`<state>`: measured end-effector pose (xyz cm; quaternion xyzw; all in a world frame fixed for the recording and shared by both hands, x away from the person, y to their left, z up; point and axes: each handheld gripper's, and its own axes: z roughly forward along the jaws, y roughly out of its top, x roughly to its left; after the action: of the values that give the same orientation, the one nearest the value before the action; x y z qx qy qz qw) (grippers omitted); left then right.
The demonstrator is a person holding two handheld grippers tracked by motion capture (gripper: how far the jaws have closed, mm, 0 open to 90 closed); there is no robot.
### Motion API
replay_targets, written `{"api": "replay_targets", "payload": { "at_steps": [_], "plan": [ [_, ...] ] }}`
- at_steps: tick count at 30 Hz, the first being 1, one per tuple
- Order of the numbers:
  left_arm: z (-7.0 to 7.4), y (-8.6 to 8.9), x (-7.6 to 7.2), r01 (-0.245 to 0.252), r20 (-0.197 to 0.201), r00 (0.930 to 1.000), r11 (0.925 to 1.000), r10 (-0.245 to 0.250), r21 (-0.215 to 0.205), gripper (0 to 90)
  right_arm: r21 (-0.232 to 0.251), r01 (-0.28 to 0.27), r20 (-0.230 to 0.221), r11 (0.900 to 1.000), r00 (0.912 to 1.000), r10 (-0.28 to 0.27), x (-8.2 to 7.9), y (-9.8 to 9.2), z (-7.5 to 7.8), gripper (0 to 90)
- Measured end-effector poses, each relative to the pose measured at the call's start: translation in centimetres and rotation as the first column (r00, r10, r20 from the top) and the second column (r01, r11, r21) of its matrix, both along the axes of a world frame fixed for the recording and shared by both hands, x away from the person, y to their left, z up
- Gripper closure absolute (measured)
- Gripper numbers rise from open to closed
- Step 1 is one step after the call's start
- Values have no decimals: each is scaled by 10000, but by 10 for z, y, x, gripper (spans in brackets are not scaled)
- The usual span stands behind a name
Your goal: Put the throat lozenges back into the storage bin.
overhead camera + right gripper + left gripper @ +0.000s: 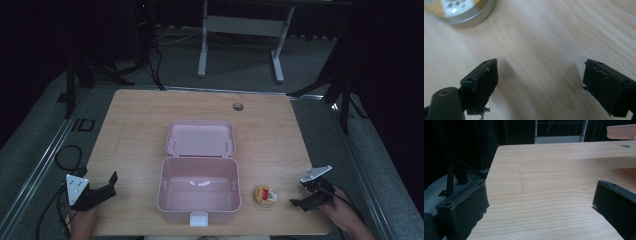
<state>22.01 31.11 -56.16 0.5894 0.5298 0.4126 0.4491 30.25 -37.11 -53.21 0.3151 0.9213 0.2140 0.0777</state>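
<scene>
A pink lunch box (pixel 199 192) stands open at the table's front centre, its lid (pixel 200 138) laid back flat behind it and its inside bare. A small round tin (pixel 265 195) with a yellow and red label lies just right of the box; its metal rim (pixel 466 15) shows at the top left of the right gripper view. My right gripper (pixel 301 195) is open, a short way right of the tin, jaws wide over bare wood. My left gripper (pixel 111 182) is open near the table's front left corner, well left of the box, holding nothing.
The wooden table (pixel 140 115) has a cable hole (pixel 238 106) near its far edge. Cables (pixel 65 155) trail on the floor at left. A white desk frame (pixel 240 35) and dark stands are behind the table.
</scene>
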Motion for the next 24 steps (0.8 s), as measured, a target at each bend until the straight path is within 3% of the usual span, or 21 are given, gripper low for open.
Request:
{"api": "replay_targets", "payload": {
  "at_steps": [1,4,6,8,9,11,13,16,17,20,21,22,24],
  "plan": [
    [0,0,0,22,6,10000,10000,-22,6,2,-427,-507,-370,9978,9981,491,1,5,2,126],
    [0,0,0,48,16,10000,10000,-48,14,2,-1040,-1162,-772,9878,9911,1085,2,12,5,132],
    [0,0,0,48,0,10000,10000,-48,1,2,-1400,-1629,-1195,9767,9819,1467,3,17,6,136],
    [0,0,0,49,-6,10000,10000,-49,22,2,-2060,-2132,-1505,9550,9713,1844,3,22,7,135],
    [0,0,0,47,-3,10000,10000,-47,29,2,-2384,-2470,-1755,9392,9621,2085,3,26,8,136],
    [0,0,0,49,-11,10000,10000,-49,21,2,-2663,-2853,-2087,9207,9496,2339,2,31,10,136],
    [0,0,0,50,-10,10000,10000,-50,9,2,-3111,-3428,-2504,8864,9293,2715,1,37,10,135],
    [0,0,0,78,-12,10000,10000,-78,15,2,-3447,-3812,-2832,8578,9135,2921,2,43,12,138],
    [0,0,0,78,-12,10000,10000,-78,15,2,-3447,-3812,-2832,8578,9135,2921,2,43,12,138],
    [0,0,0,108,-4,9999,9999,-108,2,2,-3779,-4035,-3164,8333,9021,2933,4,50,14,138],
    [0,0,0,108,-4,9999,9999,-108,2,2,-3779,-4035,-3164,8333,9021,2933,4,50,14,138],
    [0,0,0,120,2,9999,9999,-120,-5,2,-4206,-4266,-3080,8007,8973,3162,1,56,14,127],
    [0,0,0,150,3,9999,9999,-150,-19,2,-4185,-4243,-3049,8030,8985,3159,1,61,15,128]
  ]
}}
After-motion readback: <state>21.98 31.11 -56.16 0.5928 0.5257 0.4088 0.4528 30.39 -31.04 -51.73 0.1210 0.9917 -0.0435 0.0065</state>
